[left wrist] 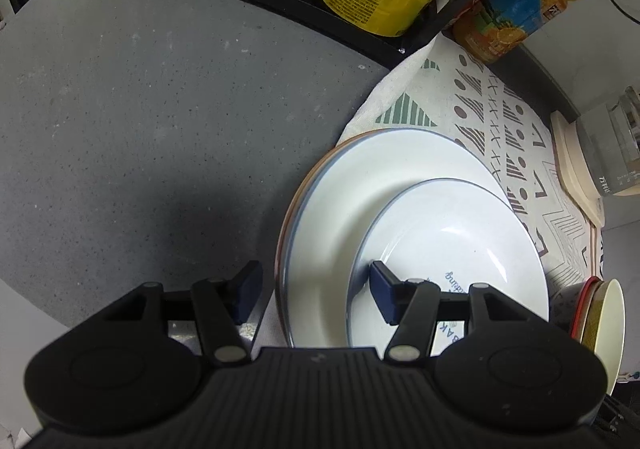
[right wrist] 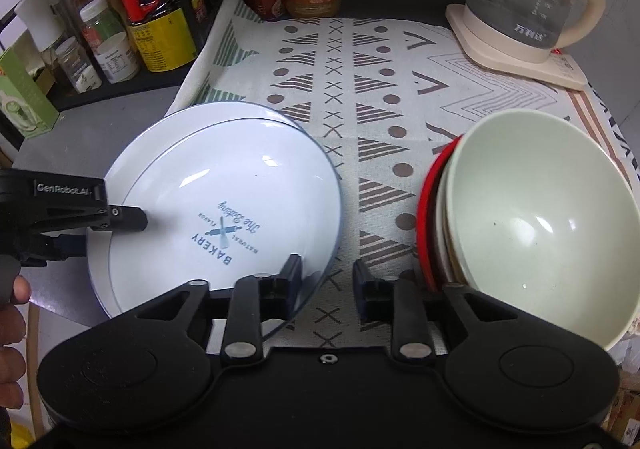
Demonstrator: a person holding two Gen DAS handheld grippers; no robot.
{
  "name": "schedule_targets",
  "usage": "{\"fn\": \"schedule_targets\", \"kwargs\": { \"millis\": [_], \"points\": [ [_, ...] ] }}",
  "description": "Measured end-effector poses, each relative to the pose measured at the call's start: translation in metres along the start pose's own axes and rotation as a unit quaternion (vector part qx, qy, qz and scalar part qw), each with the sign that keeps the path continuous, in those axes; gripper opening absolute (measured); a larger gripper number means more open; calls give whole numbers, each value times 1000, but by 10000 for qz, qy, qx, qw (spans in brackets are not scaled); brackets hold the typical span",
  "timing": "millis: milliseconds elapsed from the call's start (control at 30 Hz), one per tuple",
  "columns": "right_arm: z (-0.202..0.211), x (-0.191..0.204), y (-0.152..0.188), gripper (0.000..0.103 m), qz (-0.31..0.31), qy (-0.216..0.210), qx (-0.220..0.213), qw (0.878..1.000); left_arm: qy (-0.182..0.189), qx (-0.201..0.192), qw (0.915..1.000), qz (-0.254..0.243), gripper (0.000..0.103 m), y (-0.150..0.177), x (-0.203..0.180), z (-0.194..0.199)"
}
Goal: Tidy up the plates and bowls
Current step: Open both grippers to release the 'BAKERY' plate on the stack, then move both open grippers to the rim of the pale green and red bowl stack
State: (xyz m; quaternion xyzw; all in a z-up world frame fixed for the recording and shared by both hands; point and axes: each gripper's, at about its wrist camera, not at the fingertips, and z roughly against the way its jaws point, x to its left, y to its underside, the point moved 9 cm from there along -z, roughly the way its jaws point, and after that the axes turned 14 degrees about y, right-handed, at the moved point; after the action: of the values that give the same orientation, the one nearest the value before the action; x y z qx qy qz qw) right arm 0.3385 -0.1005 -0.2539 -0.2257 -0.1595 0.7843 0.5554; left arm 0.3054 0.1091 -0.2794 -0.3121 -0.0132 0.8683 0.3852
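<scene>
Left claw (left wrist: 314, 295) half open, straddling the plate (left wrist: 440, 249) rim.

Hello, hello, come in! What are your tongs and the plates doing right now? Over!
Left tongs open, straddling the plate stack's near rim. Right tongs open, straddling the bakery plate edge, not squeezing. Bowl stack beside. Nothing blocking.

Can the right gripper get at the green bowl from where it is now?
Probably yes. The right gripper is open over bare cloth, and the green bowl, topmost in the bowl stack, sits just to its right with nothing between. Its rim faces the gripper, so a short sideways shift should do.
</scene>
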Motion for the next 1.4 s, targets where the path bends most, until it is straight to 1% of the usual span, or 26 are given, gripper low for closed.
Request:
{"fn": "schedule_targets", "kwargs": {
  "millis": [133, 200, 267, 433, 467, 600, 833, 933, 1000, 1033, 1067, 1133, 1167, 1200, 1233, 1267, 1300, 1367, 1400],
  "points": [
    [-1, 1, 1, 32, 29, -39, -43, 10000, 22, -69, 10000, -31, 52, 0, -1, 1],
    [-3, 2, 1, 32, 27, -67, -33, 10000, 59, -91, 9999, -31, 48, -1, -2, 2],
    [-6, 3, 0, 32, 35, -88, -27, 10000, 67, -104, 9999, -20, 47, -2, -1, 3],
    [-11, 8, 1, 36, 93, -114, -46, 9999, -40, -190, 9998, -25, 46, -5, 5, 11],
    [-12, 9, 0, 38, 96, -121, -59, 9999, -28, -176, 9998, 0, 46, -5, 6, 11],
    [-13, 12, -2, 39, 210, -71, -177, 9996, -28, -192, 9998, 50, 46, -6, 9, 13],
    [-15, 13, -6, 42, 184, -126, -195, 9996, -3, -313, 9995, 101, 46, -9, 10, 12],
    [-14, 14, -6, 42, 190, -83, -219, 9995, -111, -292, 9995, 39, 47, -9, 7, 11],
    [-14, 13, -6, 42, 103, -64, -127, 9998, -249, -268, 9993, -9, 50, -8, 6, 13],
    [-14, 11, -5, 42, -5, -106, -36, 9999, -287, -271, 9992, -25, 50, -8, 6, 15],
    [-12, 9, -6, 44, -134, -187, 7, 9997, -307, -286, 9991, -10, 52, -8, 6, 18],
    [-6, 9, -7, 46, -271, -402, -46, 9988, -250, -316, 9992, 86, 59, -7, 7, 24],
    [-1, 11, -8, 53, -305, -497, -90, 9983, -189, -306, 9993, 126, 64, -6, 7, 27],
    [4, 12, -9, 63, -341, -563, -139, 9977, -133, -292, 9994, 158, 65, -5, 6, 30],
    [8, 13, -10, 67, -370, -598, -189, 9973, -104, -287, 9994, 178, 66, -5, 6, 33],
    [13, 14, -10, 74, -395, -608, -248, 9971, -87, -285, 9994, 177, 68, -4, 5, 36],
    [17, 15, -11, 79, -425, -608, -311, 9968, -52, -278, 9995, 156, 71, -3, 3, 38],
    [27, 16, -13, 84, -471, -654, -455, 9957, 97, -288, 9995, 92, 74, -2, -1, 43],
    [31, 16, -14, 89, -490, -669, -525, 9952, 191, -300, 9994, 57, 75, -2, -3, 46]
  ]
}}
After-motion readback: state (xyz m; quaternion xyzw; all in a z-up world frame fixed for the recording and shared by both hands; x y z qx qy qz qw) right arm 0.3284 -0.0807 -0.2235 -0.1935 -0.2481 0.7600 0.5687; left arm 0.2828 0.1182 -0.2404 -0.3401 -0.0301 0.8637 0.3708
